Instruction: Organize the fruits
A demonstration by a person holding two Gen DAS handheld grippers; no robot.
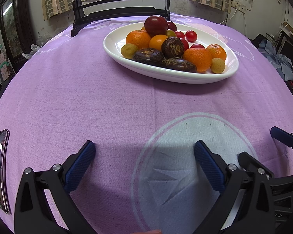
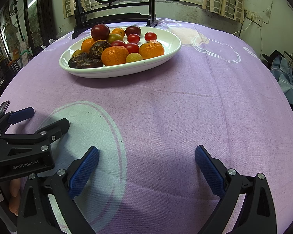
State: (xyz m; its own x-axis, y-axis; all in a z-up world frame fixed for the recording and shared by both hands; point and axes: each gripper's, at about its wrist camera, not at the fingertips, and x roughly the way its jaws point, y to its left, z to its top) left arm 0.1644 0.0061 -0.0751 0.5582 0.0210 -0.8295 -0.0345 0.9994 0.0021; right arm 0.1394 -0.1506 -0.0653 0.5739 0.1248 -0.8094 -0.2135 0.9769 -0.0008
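Observation:
A white oval plate (image 1: 166, 76) (image 2: 117, 73) stands on the far half of the purple tablecloth. It holds a heap of fruit: tangerines (image 1: 197, 59) (image 2: 114, 55), red cherry tomatoes (image 1: 191, 35) (image 2: 133, 38), dark brown water chestnuts (image 1: 148, 56) (image 2: 87, 62), a dark red plum (image 1: 155, 25) (image 2: 100, 31) on top, and small yellow-green fruits (image 1: 217, 65) (image 2: 133, 58). My left gripper (image 1: 144, 146) (image 2: 46, 117) hovers open and empty over the near cloth. My right gripper (image 2: 146, 150) (image 1: 263, 146) is open and empty beside it, to its right. Both are well short of the plate.
A phone (image 1: 0, 169) lies on the cloth at the near left. A dark wooden screen stand (image 1: 121, 5) (image 2: 111, 9) rises behind the plate at the table's far edge. A hand (image 2: 14, 195) grips the left tool. Clothes (image 2: 289, 81) lie off the table to the right.

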